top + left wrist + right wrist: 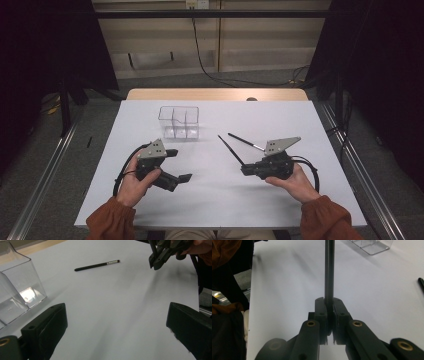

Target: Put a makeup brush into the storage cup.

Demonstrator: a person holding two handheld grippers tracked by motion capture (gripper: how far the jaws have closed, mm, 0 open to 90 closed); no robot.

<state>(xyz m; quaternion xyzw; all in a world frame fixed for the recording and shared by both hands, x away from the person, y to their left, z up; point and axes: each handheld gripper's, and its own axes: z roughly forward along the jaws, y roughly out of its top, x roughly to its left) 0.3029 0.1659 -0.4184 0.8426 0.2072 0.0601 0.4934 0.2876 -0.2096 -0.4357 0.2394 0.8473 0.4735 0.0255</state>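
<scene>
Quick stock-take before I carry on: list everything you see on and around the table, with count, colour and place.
pen: 1, black, clamped in the right gripper, pointing up-left toward the organiser in the high view
second pen: 1, black with a silver band, lying flat on the table right of the organiser
organiser: 1, clear plastic with compartments, looks empty, standing at the far middle of the table
table: 1, white top with a wooden far edge
cable: 1, black, on the floor beyond the table
left gripper: 1, black with a grey plate, jaws wide open, holding nothing, near left
right gripper: 1, black with a grey plate, near right
sleeves: 2, rust orange, bottom edge
</scene>
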